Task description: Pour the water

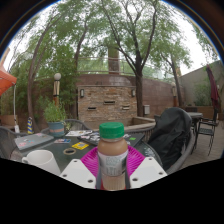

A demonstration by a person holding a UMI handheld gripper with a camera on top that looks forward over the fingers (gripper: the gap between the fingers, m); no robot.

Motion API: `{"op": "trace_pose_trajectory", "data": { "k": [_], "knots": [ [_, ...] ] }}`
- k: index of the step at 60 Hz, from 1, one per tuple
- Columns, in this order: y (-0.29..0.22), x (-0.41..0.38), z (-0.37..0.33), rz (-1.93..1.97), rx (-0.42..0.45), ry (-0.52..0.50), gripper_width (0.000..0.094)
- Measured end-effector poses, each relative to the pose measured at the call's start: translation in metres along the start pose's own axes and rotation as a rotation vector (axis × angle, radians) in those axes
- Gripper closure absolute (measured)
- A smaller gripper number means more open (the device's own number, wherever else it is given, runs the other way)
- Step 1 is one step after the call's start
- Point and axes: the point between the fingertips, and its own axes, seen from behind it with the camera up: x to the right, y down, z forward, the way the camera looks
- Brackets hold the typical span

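A bottle [113, 156] with a green cap, a brownish body and a pale label stands upright between my fingers. My gripper [113, 168] is shut on it: the pink pads [90, 160] press on both of its sides. A white cup [43, 159] stands on the table to the left of the bottle, just beyond the left finger. The bottle's base is hidden.
A patio table [60, 143] holds a yellow thing [80, 146] and other small items. A dark covered grill [170, 135] stands at the right. Beyond are a brick fireplace [107, 100], chairs, a wall and trees.
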Motion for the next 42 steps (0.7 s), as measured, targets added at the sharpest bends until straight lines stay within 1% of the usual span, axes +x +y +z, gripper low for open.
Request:
{"op": "trace_pose_trajectory", "data": {
  "k": [1,4,7,9,12,13,17,24,30,42],
  "knots": [
    [-0.001,-0.001,-0.003,0.007,-0.004,0.000,0.0590],
    [-0.001,-0.001,-0.002,0.019,-0.019,0.002,0.0510],
    [0.003,-0.001,-0.005,0.020,-0.052,0.013,0.0437],
    [0.007,0.003,-0.011,0.022,-0.097,0.033,0.0337],
    [0.014,0.001,-0.018,0.024,-0.144,0.034,0.0115],
    [0.013,0.001,-0.021,0.026,-0.153,0.035,0.0079],
    [0.012,0.002,-0.033,0.024,-0.168,0.050,0.0125],
    [-0.001,0.007,-0.071,-0.003,-0.179,0.097,0.0112],
    [-0.014,0.004,-0.118,-0.004,-0.203,0.130,0.0112],
    [-0.046,-0.015,-0.217,-0.015,-0.171,0.186,0.0113]
  ]
}}
